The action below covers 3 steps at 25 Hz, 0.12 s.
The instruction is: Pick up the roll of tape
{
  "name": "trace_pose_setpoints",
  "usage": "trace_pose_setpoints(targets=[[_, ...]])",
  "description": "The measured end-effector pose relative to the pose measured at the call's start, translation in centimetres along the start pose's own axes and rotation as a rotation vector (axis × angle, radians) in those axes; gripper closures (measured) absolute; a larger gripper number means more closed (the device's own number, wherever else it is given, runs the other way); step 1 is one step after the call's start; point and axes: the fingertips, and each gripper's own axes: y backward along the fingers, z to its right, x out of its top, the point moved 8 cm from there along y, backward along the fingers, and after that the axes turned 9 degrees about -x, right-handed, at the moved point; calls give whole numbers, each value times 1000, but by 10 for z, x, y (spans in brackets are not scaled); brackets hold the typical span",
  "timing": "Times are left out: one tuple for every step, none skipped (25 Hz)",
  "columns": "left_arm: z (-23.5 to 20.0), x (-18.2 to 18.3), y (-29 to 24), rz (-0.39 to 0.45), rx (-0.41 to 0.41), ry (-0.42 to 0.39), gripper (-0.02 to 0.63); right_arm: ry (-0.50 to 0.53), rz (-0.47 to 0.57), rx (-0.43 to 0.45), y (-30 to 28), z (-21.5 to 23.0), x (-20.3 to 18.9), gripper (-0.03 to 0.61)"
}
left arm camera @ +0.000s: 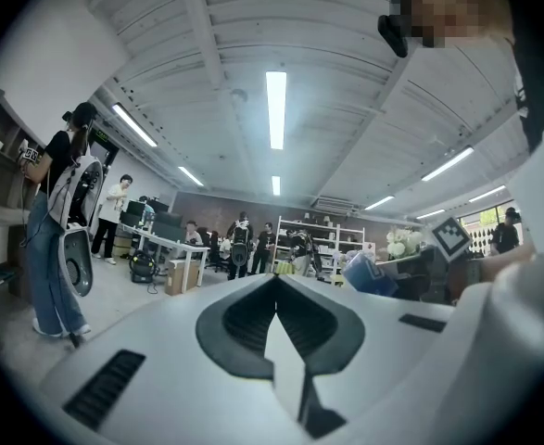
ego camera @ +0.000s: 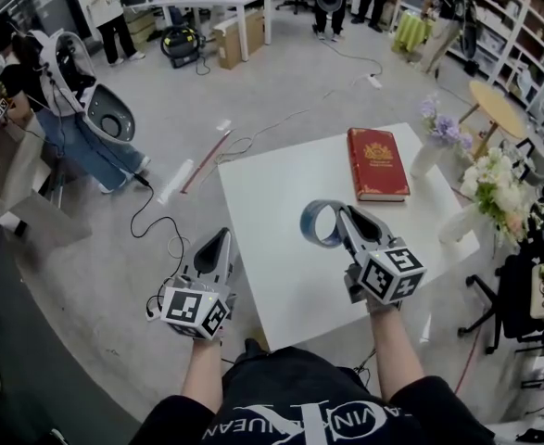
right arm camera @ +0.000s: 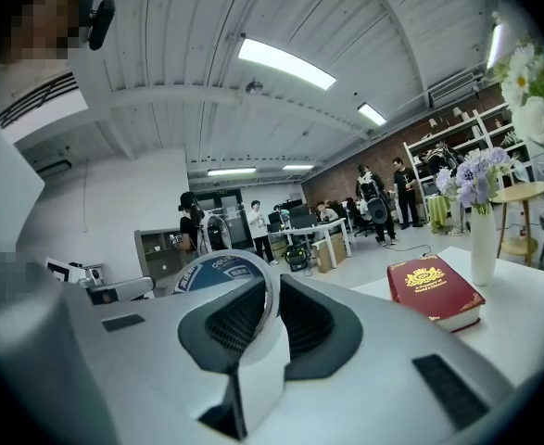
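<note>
Where the right gripper's (right arm camera: 272,287) jaws close, they pinch the rim of the roll of tape (right arm camera: 216,270), held on edge over the white table (ego camera: 272,202) at the head view's centre. At lower left, the left gripper (ego camera: 218,236) has its jaws together, empty. A red book (ego camera: 377,163) lies toward the table's upper right.

Right gripper (ego camera: 339,216) clamps tape roll (ego camera: 306,225) (above the white table (ego camera: 272,202)).

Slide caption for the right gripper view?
Right gripper holds the tape roll by its rim; red book on the white table beyond.
</note>
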Motion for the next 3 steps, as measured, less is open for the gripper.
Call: trace_pose_setpoints(targets=[[-1, -1, 0, -2, 0, 0, 611, 0, -1, 0, -1, 0, 0, 517], [-2, -2, 0, -5, 1, 0, 611, -1, -1, -1, -2, 0, -1, 517], [-3, -2, -1, -8, 1, -1, 611, -1, -2, -1, -3, 0, -1, 517]])
